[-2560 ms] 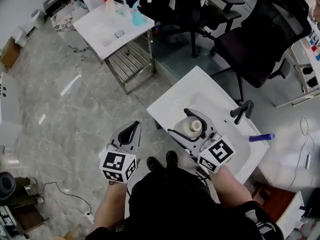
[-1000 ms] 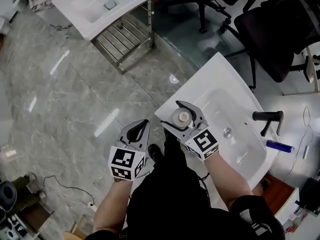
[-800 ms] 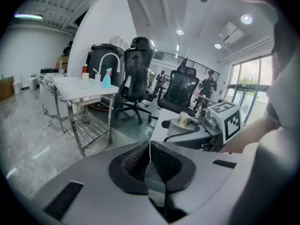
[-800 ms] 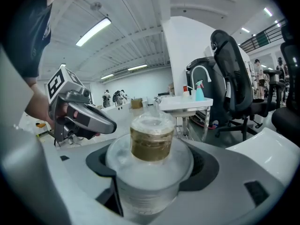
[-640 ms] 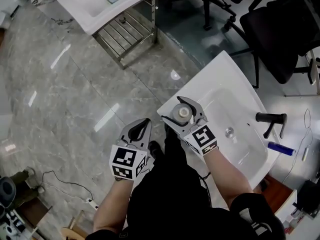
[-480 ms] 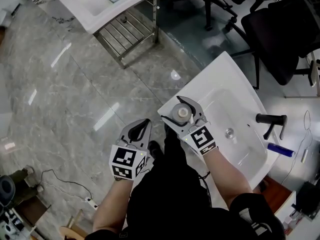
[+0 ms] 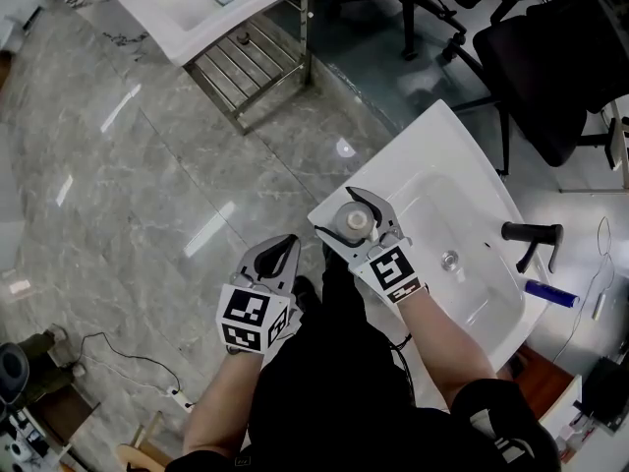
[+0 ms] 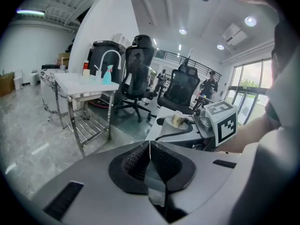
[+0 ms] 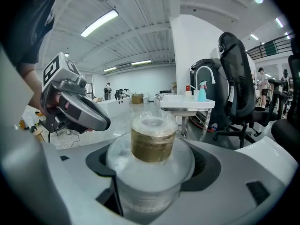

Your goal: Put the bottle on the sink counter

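Observation:
A frosted bottle (image 7: pixel 354 221) with a tan cap stands upright between the jaws of my right gripper (image 7: pixel 342 214), which is shut on it. It is over the near left corner of the white sink counter (image 7: pixel 432 141); whether its base touches the counter is hidden. In the right gripper view the bottle (image 9: pixel 151 146) fills the middle between the jaws. My left gripper (image 7: pixel 278 254) is shut and holds nothing, out over the floor left of the counter. In the left gripper view the bottle (image 8: pixel 177 119) shows beyond my shut left gripper (image 8: pixel 149 146).
The counter has a basin with a drain (image 7: pixel 449 260), a black faucet (image 7: pixel 531 234) at its far right and a blue object (image 7: pixel 548 293) beside it. A second sink stand (image 7: pixel 197 3) is at the top left. Black office chairs (image 7: pixel 550 57) stand behind. Grey marble floor (image 7: pixel 138 185) lies to the left.
The right gripper has carried the bottle from beside the basin to the counter's left corner. Over the last half second it barely shifts. The left gripper stays shut.

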`<state>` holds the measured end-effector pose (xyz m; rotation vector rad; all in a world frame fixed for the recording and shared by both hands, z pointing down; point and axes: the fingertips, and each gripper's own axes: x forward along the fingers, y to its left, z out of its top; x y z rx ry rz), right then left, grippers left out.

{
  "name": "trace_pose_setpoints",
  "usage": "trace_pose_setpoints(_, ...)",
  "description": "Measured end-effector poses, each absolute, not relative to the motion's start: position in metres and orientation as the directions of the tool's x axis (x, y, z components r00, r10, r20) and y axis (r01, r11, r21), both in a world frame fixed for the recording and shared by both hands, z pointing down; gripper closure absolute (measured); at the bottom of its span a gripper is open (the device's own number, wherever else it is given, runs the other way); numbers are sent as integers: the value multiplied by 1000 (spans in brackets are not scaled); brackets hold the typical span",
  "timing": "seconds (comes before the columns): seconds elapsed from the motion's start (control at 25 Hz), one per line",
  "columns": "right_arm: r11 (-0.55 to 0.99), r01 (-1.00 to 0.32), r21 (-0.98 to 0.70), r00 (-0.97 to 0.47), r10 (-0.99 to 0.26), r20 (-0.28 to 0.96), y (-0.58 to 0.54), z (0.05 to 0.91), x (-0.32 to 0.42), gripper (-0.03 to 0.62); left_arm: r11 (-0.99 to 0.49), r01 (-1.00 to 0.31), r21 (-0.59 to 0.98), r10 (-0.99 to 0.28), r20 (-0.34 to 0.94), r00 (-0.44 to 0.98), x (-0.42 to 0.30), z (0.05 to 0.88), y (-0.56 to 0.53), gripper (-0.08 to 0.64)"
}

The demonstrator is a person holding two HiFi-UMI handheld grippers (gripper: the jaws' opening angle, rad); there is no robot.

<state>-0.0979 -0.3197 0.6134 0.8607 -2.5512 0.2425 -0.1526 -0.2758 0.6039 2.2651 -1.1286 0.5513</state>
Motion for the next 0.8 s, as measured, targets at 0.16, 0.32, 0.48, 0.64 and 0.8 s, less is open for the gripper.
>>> trace_pose_setpoints(0.16, 793, -610, -8, -700, -533, 475, -317, 615, -96, 233, -504, -814, 287, -593, 570, 568, -149, 602, -274, 552)
trace_pose_setpoints(0.32, 791, -612, -13, -695, -529, 487, -312, 617, -93, 233, -500, -815, 291, -590, 574, 567, -148, 603, -270, 552)
trace_pose_setpoints(0.48, 790, -613, -13, -696, -532, 482, -311, 613, -89, 233, -498, -815, 296, -588, 576, 568, -145, 602, -267, 552)
trace_pose_setpoints(0.64, 797, -604, -23, -711, -526, 466, -309, 606, -88, 233, -498, -814, 298, -586, 577, 569, -143, 599, -267, 552)
trace_pose_setpoints(0.8, 796, -604, -29, -715, -526, 462, -305, 601, -82, 233, -503, -812, 297, -588, 572, 573, -138, 594, -267, 554)
